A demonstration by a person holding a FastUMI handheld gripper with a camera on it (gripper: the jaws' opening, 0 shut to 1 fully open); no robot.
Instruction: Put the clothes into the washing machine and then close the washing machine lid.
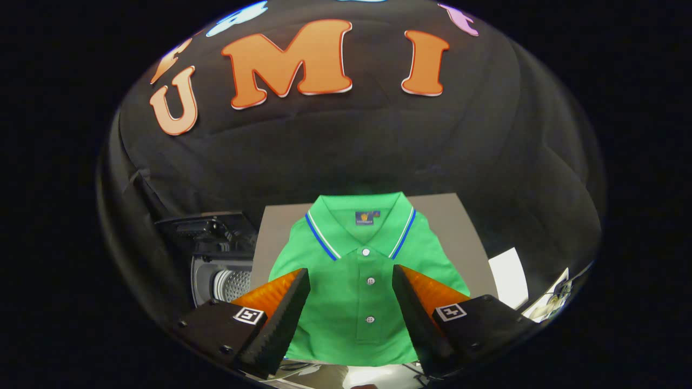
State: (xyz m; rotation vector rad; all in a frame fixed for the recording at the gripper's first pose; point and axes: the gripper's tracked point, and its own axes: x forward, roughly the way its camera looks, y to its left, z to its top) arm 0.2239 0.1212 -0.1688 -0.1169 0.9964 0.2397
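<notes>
A: While you hold it there, how does your gripper [351, 281] stand?

B: Your two fingers [281, 319] are spread wide apart and grip nothing. They hang over the green polo shirt [357, 270], one on each side of its button placket, and the shirt's front shows in the gap between them. Whether the tips touch the cloth, you cannot tell from here.

A: And the shirt itself?

B: It lies folded and flat, collar pointing away from you toward the black cloth wall [346, 146], on a grey table top [459, 227]. The collar has a blue and white stripe along its edge, and three buttons run down the placket.

A: Where is the washing machine [221, 270] from your fingers?

B: To your left of the table, just beyond your left finger. Its lid [208, 229] stands raised, and you can see the perforated metal drum inside the opening. On the other side, past your right finger, a white sheet [509, 276] lies near the table's edge.
</notes>
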